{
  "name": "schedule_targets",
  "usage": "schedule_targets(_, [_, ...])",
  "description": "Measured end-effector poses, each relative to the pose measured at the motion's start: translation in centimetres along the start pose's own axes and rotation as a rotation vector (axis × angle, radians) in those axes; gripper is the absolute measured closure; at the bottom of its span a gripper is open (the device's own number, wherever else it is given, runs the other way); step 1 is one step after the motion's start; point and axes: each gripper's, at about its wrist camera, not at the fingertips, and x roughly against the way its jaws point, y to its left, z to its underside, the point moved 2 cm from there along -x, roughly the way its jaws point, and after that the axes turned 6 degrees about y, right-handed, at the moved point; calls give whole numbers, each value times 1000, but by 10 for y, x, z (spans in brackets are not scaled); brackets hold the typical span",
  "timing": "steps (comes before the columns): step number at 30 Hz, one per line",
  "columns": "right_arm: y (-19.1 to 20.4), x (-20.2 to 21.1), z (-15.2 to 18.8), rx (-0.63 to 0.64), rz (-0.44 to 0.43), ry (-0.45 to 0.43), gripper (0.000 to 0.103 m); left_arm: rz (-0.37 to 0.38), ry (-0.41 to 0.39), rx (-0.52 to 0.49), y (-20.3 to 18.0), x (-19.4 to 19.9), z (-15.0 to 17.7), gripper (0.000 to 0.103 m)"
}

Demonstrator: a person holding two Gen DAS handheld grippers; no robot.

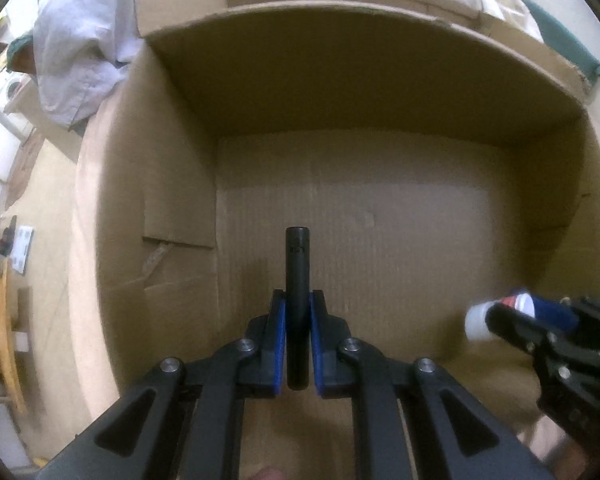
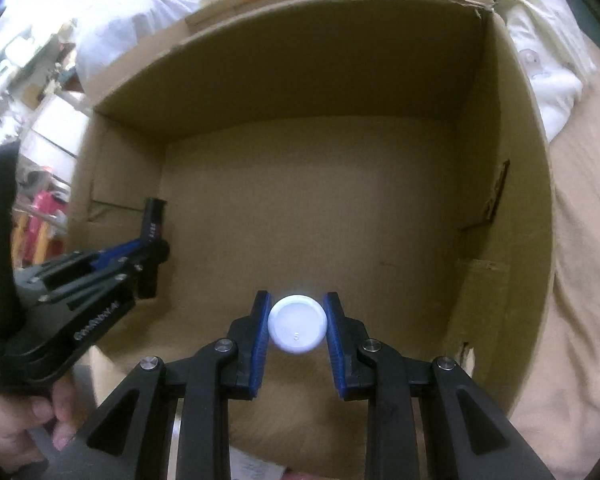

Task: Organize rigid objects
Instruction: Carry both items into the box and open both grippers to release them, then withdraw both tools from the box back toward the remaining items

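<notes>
Both grippers hang over an open brown cardboard box [image 1: 340, 92] whose bare floor fills both wrist views. My left gripper [image 1: 297, 300] is shut on a slim black cylinder [image 1: 297, 264], which juts forward past the blue pads. From the right wrist view that left gripper [image 2: 152, 246] is at the left, the black cylinder [image 2: 153, 220] standing near the box's left wall. My right gripper [image 2: 297, 300] is shut on a bottle with a white cap [image 2: 297, 328], seen end-on. In the left wrist view the same right gripper [image 1: 512, 316] holds the bottle [image 1: 520, 308], white-capped with a blue and red label.
The box [image 2: 284, 76] has tall walls on every side and a torn flap low on its left wall [image 1: 168, 248]. White cloth [image 1: 80, 40] is heaped behind and beside the box. A hand [image 2: 28, 420] holds the left gripper's handle. A beige surface [image 2: 584, 280] lies right of the box.
</notes>
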Motion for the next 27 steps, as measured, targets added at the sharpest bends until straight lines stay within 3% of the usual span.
schedule_targets(12, [8,-5,-10,32,82,-30,75,-3,8,-27,-20,8,-10,93])
schedule_targets(14, [9,1,-13,25,75,-61,74,-5,0,-17,-17,11,-10,85])
schedule_targets(15, [10,6,-14,25,75,-84,72,0,-2,-11,-18,14,-10,69])
schedule_targets(16, [11,12,-15,25,77,-107,65,16,-2,-4,-19,19,-10,47])
schedule_targets(17, [12,18,-15,23,77,-134,48,33,-2,2,-19,23,-10,37])
schedule_targets(18, [12,26,-16,18,55,-170,46,41,-4,9,-19,28,-11,24])
schedule_targets(21, [15,49,-17,15,9,-256,34,74,-45,19,-17,44,-11,15])
schedule_targets(22, [16,56,-17,19,-4,-282,25,83,-49,25,-17,47,-11,5])
schedule_targets(25, [8,68,-20,3,-39,-336,0,105,-58,46,-8,54,-5,0])
schedule_targets(27, [6,73,-20,-15,-42,-364,0,100,-60,54,2,53,0,0])
